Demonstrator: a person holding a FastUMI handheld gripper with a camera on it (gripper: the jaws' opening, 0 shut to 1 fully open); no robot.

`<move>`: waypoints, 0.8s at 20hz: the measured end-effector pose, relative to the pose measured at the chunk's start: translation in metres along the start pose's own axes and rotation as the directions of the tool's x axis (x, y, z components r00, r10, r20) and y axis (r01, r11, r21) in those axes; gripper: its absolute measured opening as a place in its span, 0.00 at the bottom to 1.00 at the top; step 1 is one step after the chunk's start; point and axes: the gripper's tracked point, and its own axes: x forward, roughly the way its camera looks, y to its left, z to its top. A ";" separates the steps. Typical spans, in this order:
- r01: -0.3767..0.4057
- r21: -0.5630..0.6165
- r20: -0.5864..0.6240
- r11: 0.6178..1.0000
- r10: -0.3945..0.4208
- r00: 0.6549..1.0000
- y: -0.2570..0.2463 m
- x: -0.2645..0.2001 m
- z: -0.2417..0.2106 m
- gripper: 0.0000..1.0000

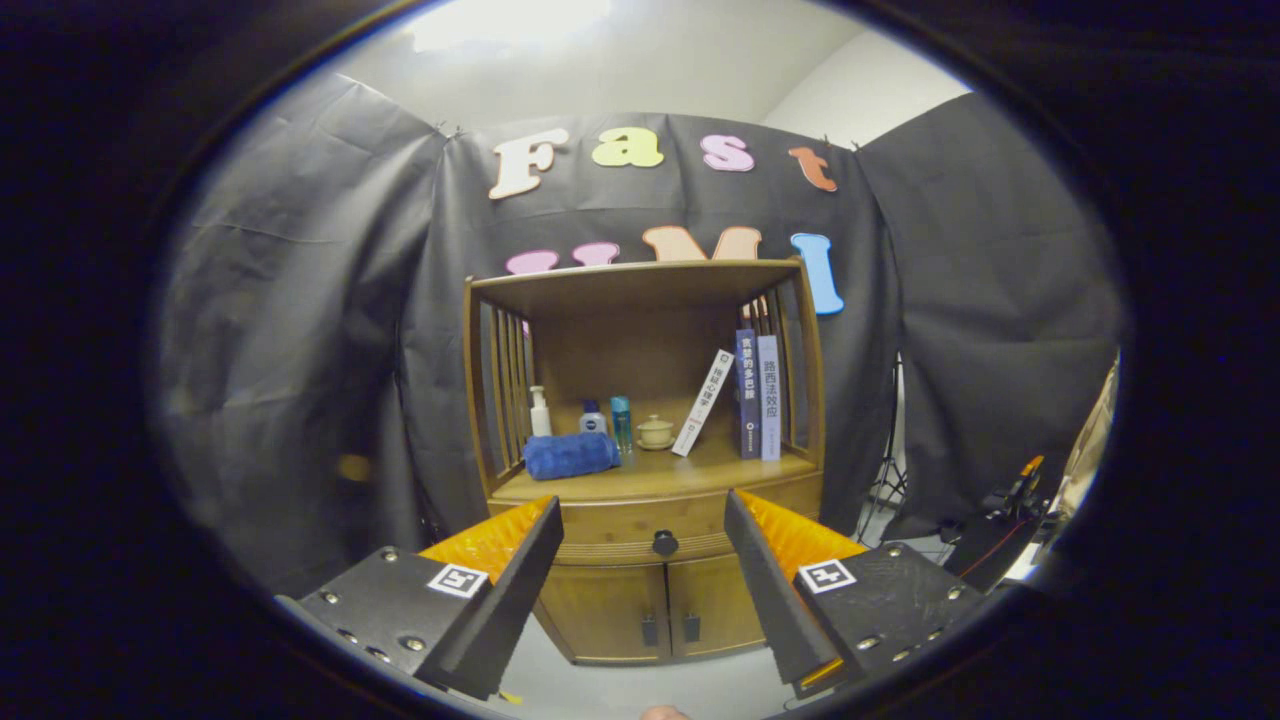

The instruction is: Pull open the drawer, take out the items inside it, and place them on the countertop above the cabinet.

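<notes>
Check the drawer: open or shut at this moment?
Shut: the drawer front sits flush with the cabinet, its knob untouched between the open gripper fingers.

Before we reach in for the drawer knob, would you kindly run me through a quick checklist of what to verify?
1. Tongs open: ok, the fingers stand wide apart, holding nothing.
2. Knob lined up between the fingers: ok.
3. Drawer shut, awaiting the pull: ok.
4. Path to the knob free: ok, nothing lies between fingers and cabinet.
5. Countertop has room: ok, bare wood between towel and books.
6. Drawer contents: cannot tell.
</notes>
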 end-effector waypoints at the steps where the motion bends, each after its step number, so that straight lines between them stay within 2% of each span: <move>1: 0.001 0.001 0.000 1.000 -0.001 1.000 0.000 0.000 -0.001 0.97; 10: 0.029 0.011 -0.009 1.000 -0.028 1.000 -0.010 0.008 -0.009 0.97; 16: 0.057 0.059 -0.042 0.997 -0.054 0.998 -0.026 0.062 -0.044 0.98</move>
